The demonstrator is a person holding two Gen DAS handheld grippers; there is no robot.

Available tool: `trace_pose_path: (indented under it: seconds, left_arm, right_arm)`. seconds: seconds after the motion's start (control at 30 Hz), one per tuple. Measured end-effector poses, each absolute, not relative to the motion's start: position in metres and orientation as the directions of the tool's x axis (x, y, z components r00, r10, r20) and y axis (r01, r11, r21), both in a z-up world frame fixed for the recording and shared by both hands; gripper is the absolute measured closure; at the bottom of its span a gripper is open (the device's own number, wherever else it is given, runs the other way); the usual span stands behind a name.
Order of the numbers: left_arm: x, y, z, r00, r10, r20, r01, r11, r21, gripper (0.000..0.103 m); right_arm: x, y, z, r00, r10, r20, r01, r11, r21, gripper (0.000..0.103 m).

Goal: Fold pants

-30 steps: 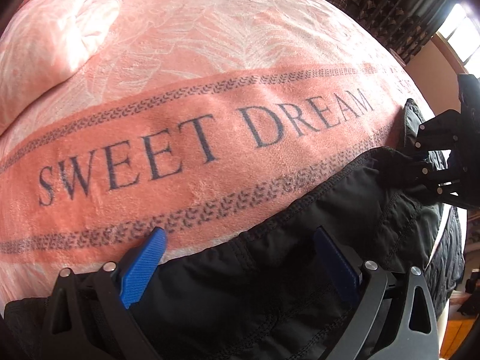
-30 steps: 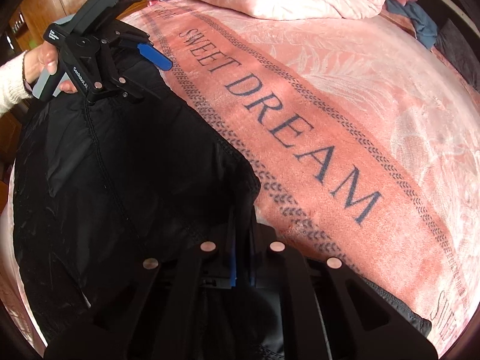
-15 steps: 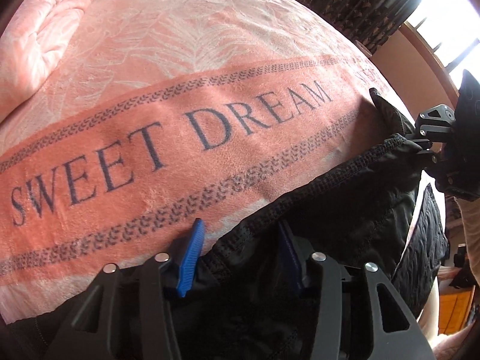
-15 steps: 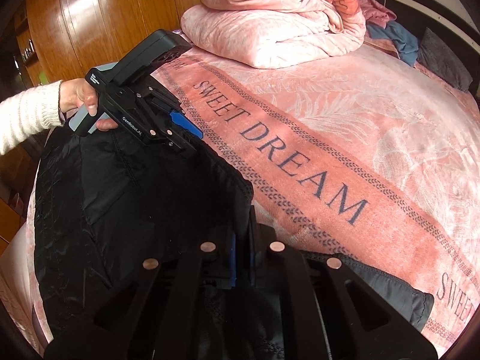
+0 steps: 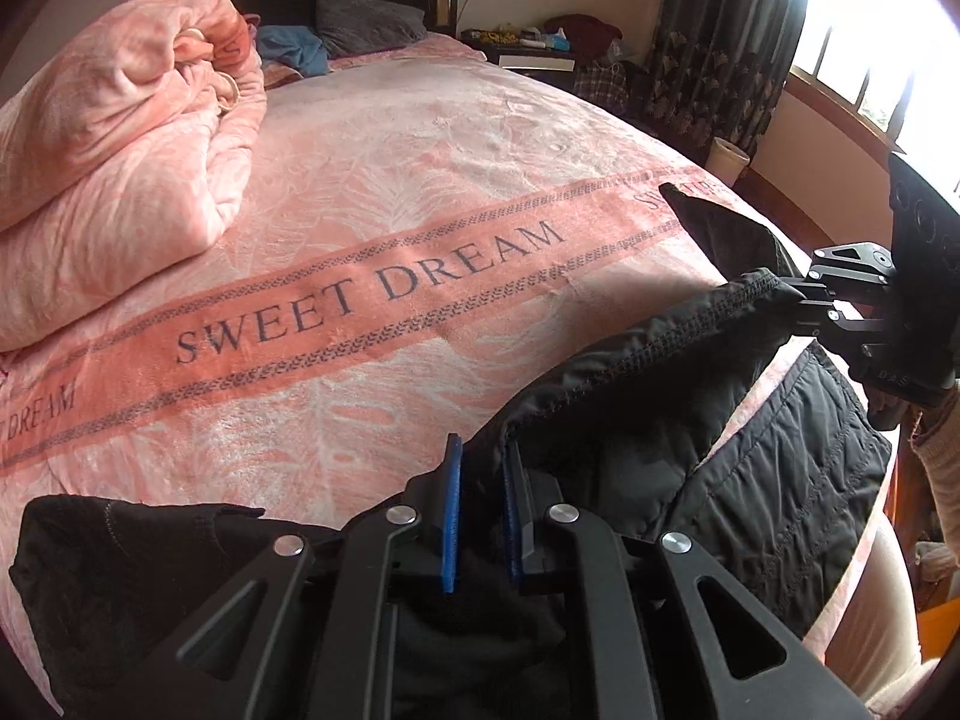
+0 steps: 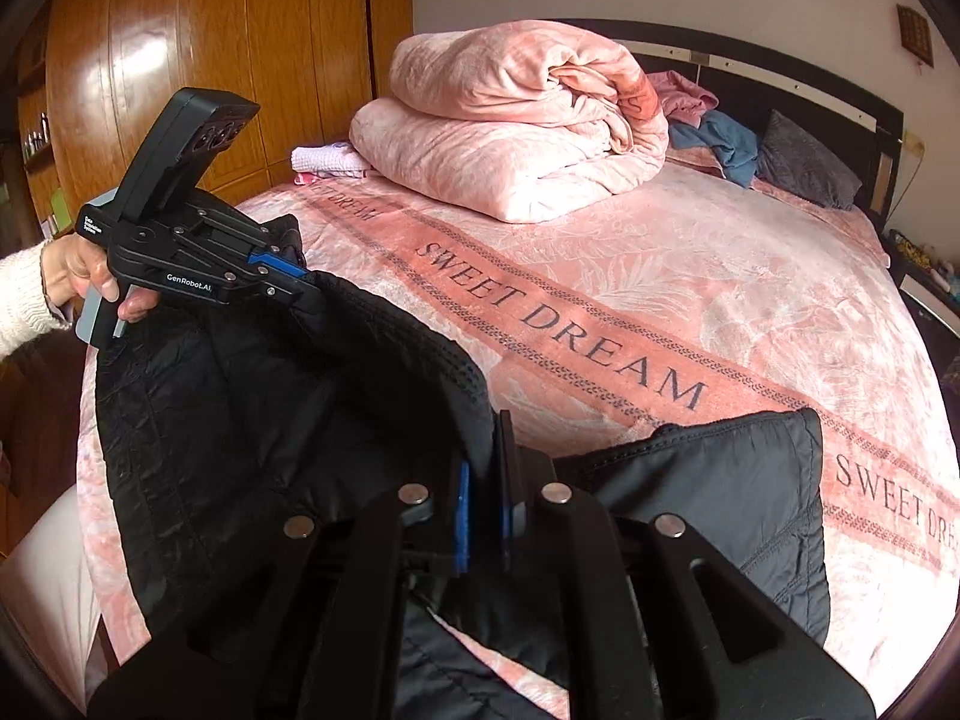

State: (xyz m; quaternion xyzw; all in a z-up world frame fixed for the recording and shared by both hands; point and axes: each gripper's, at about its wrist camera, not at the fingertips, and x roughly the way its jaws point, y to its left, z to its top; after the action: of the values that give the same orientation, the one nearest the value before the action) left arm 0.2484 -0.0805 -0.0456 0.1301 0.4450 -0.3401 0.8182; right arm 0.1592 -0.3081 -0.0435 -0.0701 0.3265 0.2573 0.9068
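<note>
A wide bed (image 5: 420, 138) fills the room, covered by a pink plush blanket (image 6: 690, 276) with a darker band reading "SWEET DREAM". A folded pink quilt (image 6: 516, 138) is heaped near the dark headboard (image 6: 798, 84), beside a grey pillow (image 6: 804, 168) and some blue clothing (image 6: 720, 144). Wooden wardrobe doors (image 6: 210, 48) stand along one wall, and a curtained window (image 5: 864, 60) brightens the opposite side. Black quilted pants (image 6: 252, 420) lie at the near edge of the bed, their stitched hem lifted off the blanket and stretched between the two tools while the rest drapes down over the bed's side. The left tongs (image 5: 483, 510), with blue pads, are pressed together on one end of that raised hem. The right tongs (image 6: 486, 510) are likewise clamped on the hem's other end. A hand (image 6: 78, 276) in a cream knit sleeve grips the handle of the left tool.
</note>
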Motion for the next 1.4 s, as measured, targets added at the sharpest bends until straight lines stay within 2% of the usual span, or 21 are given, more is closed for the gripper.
trace_pose_path:
  seconds: [0.2,0.4,0.53,0.67,0.83,0.87,0.9,0.93,0.97,1.0,1.07,1.1,1.13,1.23,1.3,1.4]
  left_arm:
    - [0.153,-0.06,-0.036,0.456,-0.436,-0.776,0.639,0.767,-0.056,0.092]
    - [0.089,-0.045,-0.058,0.429,-0.433,-0.792,0.583,0.803,-0.124,0.092]
    - [0.064,-0.041,-0.078,0.402,-0.419,-0.814,0.542,0.825,-0.157,0.092]
    - [0.052,-0.037,-0.107,0.318,-0.426,-0.847,0.483,0.842,-0.242,0.091]
    - [0.04,-0.039,-0.137,0.254,-0.375,-0.891,0.446,0.863,-0.236,0.085]
    - [0.039,-0.039,-0.136,0.253,-0.369,-0.894,0.447,0.864,-0.23,0.085]
    - [0.037,-0.04,-0.132,0.25,-0.367,-0.896,0.452,0.863,-0.228,0.083]
    - [0.034,-0.041,-0.127,0.249,-0.372,-0.894,0.463,0.856,-0.228,0.081]
    - [0.032,-0.041,-0.119,0.251,-0.375,-0.892,0.475,0.851,-0.224,0.08]
    - [0.029,-0.04,-0.112,0.254,-0.381,-0.889,0.486,0.845,-0.224,0.078]
    - [0.025,-0.033,-0.096,0.245,-0.428,-0.87,0.5,0.825,-0.264,0.053]
    - [0.023,-0.026,-0.086,0.248,-0.477,-0.843,0.496,0.81,-0.313,0.029]
    - [0.023,-0.019,-0.075,0.253,-0.531,-0.809,0.484,0.793,-0.369,0.023]
    - [0.029,-0.01,-0.056,0.233,-0.601,-0.765,0.442,0.766,-0.467,0.022]
    - [0.035,-0.011,-0.05,0.292,-0.561,-0.774,0.43,0.8,-0.418,0.018]
    - [0.055,-0.021,-0.058,0.362,-0.427,-0.829,0.374,0.881,-0.29,0.016]
  right_arm:
    - [0.079,-0.297,-0.044,0.658,0.416,-0.628,-0.487,0.871,0.068,0.096]
    - [0.027,-0.283,-0.07,0.592,0.405,-0.697,-0.477,0.873,0.103,0.095]
    - [0.006,-0.275,-0.091,0.547,0.385,-0.743,-0.464,0.878,0.114,0.094]
    - [-0.005,-0.271,-0.109,0.499,0.363,-0.787,-0.445,0.887,0.127,0.093]
    - [-0.012,-0.261,-0.131,0.435,0.299,-0.849,-0.429,0.898,0.097,0.083]
    - [-0.014,-0.259,-0.13,0.433,0.296,-0.851,-0.432,0.897,0.092,0.076]
    - [-0.016,-0.257,-0.127,0.423,0.312,-0.851,-0.438,0.892,0.109,0.059]
    - [-0.019,-0.256,-0.122,0.41,0.341,-0.846,-0.448,0.883,0.139,0.046]
    - [-0.023,-0.256,-0.113,0.413,0.369,-0.833,-0.458,0.874,0.16,0.023]
    - [-0.027,-0.256,-0.102,0.446,0.374,-0.813,-0.462,0.874,0.149,0.017]
    - [-0.034,-0.259,-0.081,0.501,0.367,-0.783,-0.455,0.882,0.123,0.018]
    - [-0.033,-0.265,-0.072,0.51,0.372,-0.776,-0.435,0.889,0.141,0.02]
    - [-0.03,-0.271,-0.064,0.522,0.37,-0.769,-0.4,0.902,0.162,0.022]
    - [-0.01,-0.287,-0.044,0.582,0.294,-0.758,-0.261,0.951,0.168,0.024]
    - [0.01,-0.29,-0.043,0.603,0.168,-0.78,-0.148,0.984,0.097,0.024]
    - [0.044,-0.283,-0.057,0.573,0.021,-0.82,-0.022,1.0,0.01,0.024]
